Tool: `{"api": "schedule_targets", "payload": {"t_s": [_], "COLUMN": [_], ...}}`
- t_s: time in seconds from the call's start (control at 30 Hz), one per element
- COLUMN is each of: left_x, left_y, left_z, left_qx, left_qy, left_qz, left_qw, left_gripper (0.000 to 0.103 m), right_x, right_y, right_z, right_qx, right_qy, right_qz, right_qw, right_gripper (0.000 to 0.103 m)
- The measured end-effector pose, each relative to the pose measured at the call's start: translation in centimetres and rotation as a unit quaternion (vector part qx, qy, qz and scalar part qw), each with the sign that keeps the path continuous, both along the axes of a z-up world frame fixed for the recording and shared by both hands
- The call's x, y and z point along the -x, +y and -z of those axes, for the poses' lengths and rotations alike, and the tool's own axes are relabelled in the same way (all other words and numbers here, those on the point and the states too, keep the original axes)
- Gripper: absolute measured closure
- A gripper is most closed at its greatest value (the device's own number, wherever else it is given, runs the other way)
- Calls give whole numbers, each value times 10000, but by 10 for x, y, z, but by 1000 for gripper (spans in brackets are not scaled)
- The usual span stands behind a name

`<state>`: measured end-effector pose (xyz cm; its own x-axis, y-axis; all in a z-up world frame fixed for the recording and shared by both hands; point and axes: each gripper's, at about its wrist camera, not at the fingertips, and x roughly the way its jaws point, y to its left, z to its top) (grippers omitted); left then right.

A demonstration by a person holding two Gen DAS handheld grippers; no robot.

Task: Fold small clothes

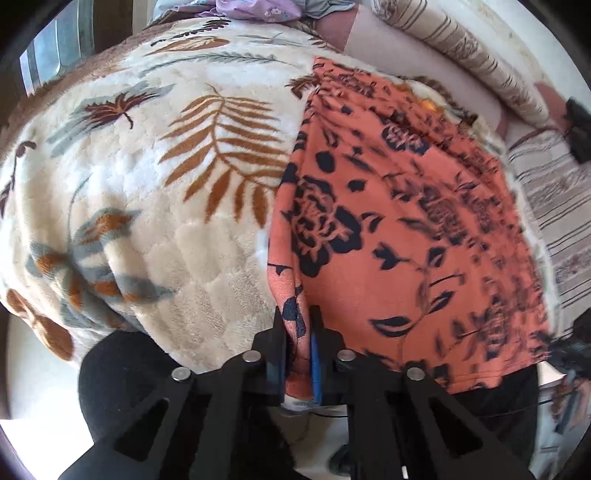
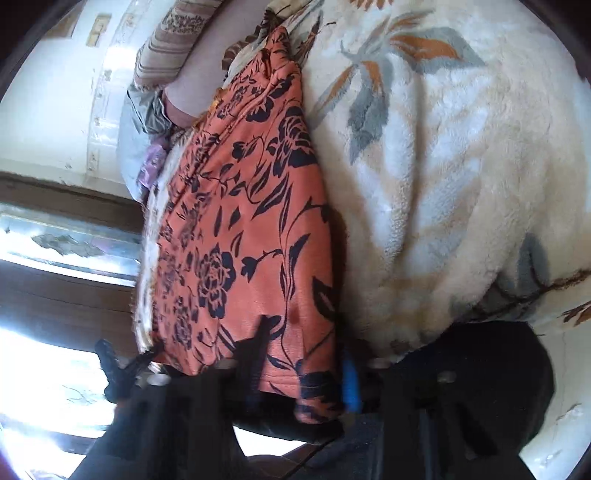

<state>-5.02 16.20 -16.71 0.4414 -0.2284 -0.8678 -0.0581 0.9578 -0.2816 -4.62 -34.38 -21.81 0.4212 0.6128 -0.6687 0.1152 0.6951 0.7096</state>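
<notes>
Orange floral garment (image 1: 399,229) pinched in left tongs (image 1: 298,332), right tongs (image 2: 303,354) gripping hem

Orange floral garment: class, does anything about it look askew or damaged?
No damage shows. The orange floral garment lies on the fleece blanket, its near left edge bunched in the left hand-held gripper.

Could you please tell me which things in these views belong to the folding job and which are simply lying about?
Part of the job:
- orange floral-print fabric garment
- left tongs, shut on its near edge
- right tongs, around its hem; grip blurred

Lying about:
- cream fleece leaf-pattern blanket beneath
- striped beige bolster pillow
- lilac flowered cloth
</notes>
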Motion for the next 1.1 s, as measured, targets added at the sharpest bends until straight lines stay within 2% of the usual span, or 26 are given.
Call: {"api": "schedule_targets", "payload": {"t_s": [0.03, 0.1, 0.17, 0.2, 0.27, 0.3, 0.33, 0.5, 0.53, 0.6, 0.63, 0.67, 0.7, 0.77, 0.87, 0.93, 0.97, 1.0, 1.03, 1.07, 1.1], "left_x": [2, 5, 3, -1, -10, -9, -9, -26, -35, -58, -66, -76, -88, -125, -194, -242, -269, -290, -314, -334, -354], "left_y": [3, 6, 8, 10, 15, 16, 14, 6, 5, 3, -2, -8, -11, -11, -12, -12, -15, -17, -21, -26, -29], "left_z": [-12, -33, -36, -27, 8, 16, 13, -25, -23, -1, 2, -5, -19, -54, -106, -123, -121, -112, -93, -72, -42], "left_qx": [127, 143, 71, 54, 70, 91, 34, 51, 6, 116, -14, -209, -219, 5, 262, 343, 343, 363, 266, 63, -190], "left_qy": [-159, -450, -496, -372, 266, 299, 242, -187, -92, 537, 714, 690, 543, 170, -779, -1226, -1370, -1381, -1309, -1140, -840], "left_qz": [-45, -26, 0, -14, -141, -167, -129, 175, 232, 351, 564, 849, 1045, 1126, 908, 632, 505, 409, 255, 133, -15], "left_qw": [9998, 9989, 9987, 9993, 9995, 9994, 9996, 9997, 9997, 9979, 9959, 9938, 9928, 9935, 9925, 9898, 9887, 9889, 9907, 9934, 9963], "left_gripper": [95, 95, 95, 95, 95, 95, 95, 95, 95, 95, 95, 95, 95, 95, 95, 94, 90, 76, 56, 16, 11], "right_x": [1, 5, 4, 1, -7, -8, -7, -14, -21, -37, -48, -58, -70, -104, -163, -208, -232, -255, -278, -303, -321], "right_y": [-1, -6, -10, -13, -16, -17, -20, -23, -23, -23, -20, -18, -18, -32, -50, -55, -58, -60, -62, -60, -57], "right_z": [-9, -35, -47, -42, -8, 11, 17, -22, -23, -7, -3, -12, -27, -70, -124, -146, -147, -143, -132, -113, -93], "right_qx": [-21, -76, 0, 42, 74, 1, -242, -266, -161, -188, -142, 11, 56, -162, -310, -241, -210, -228, -189, -129, -62], "right_qy": [-98, -445, -555, -481, 51, 380, 374, -108, -70, 367, 611, 572, 419, -102, -929, -1306, -1403, -1413, -1297, -1066, -817], "right_qz": [10, 32, 35, 31, 49, 91, 203, 6, -78, -229, -476, -671, -764, -647, -335, -39, 156, 337, 482, 498, 475], "right_qw": [9999, 9990, 9985, 9988, 9999, 9992, 9988, 9996, 9998, 9989, 9969, 9961, 9962, 9977, 9946, 9911, 9898, 9891, 9902, 9930, 9955], "right_gripper": [96, 96, 96, 96, 96, 97, 97, 97, 97, 97, 97, 97, 97, 97, 97, 97, 96, 94, 89, 61, 13]}}
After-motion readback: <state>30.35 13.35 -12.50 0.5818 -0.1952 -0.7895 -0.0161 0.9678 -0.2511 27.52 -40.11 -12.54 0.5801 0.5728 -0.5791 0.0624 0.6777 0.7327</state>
